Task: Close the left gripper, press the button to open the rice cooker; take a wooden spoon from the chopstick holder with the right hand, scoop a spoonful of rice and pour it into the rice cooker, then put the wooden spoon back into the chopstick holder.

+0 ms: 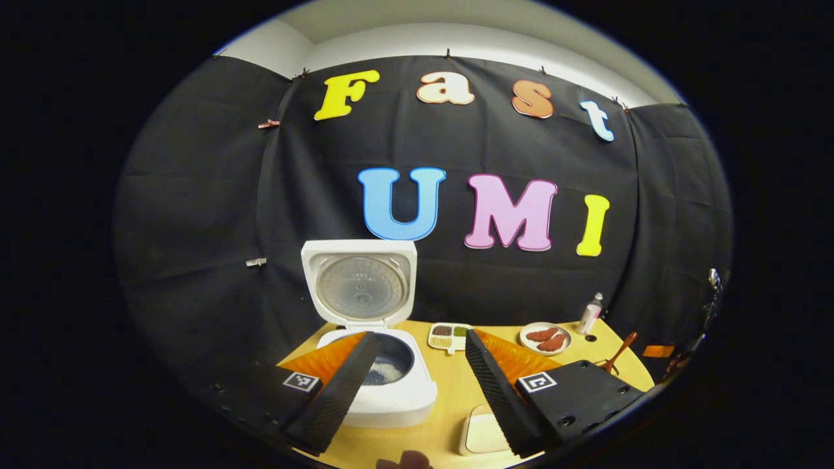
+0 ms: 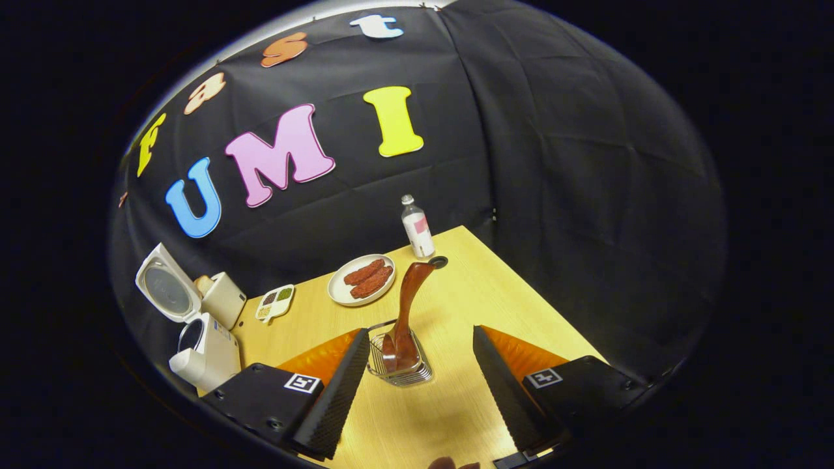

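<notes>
My left gripper (image 1: 420,374) hangs over the table w/ jaws wide apart, nothing btwn them. Rice cooker (image 1: 391,384) sits just ahead of my left finger, which overlaps its front-left edge; lid (image 1: 360,283) stands upright at the back, so it's open, and the inner pot (image 1: 389,363) shows pale rice at the bottom. Past my right finger: a small divided dish (image 1: 449,336) of grains, then a plate (image 1: 546,339) w/ reddish-brown food pieces, then a bottle (image 1: 591,314) near the wall. Low btwn my left gripper's fingers, near its right one, a pale rounded-square thing (image 1: 482,433); can't tell what it is. Far right, wooden spoon (image 1: 619,354) handle pokes up. My right gripper (image 2: 417,365) also has jaws spread, empty. Wire chopstick holder (image 2: 399,361) stands on the wood table (image 2: 508,286) btwn my right gripper's fingers, closer to its left one, not touching either. Spoon (image 2: 407,312) stands in it bowl-down, handle leaning up and away from me. Cooker (image 2: 205,345) in the right gripper view is far off to the left of that gripper.
</notes>
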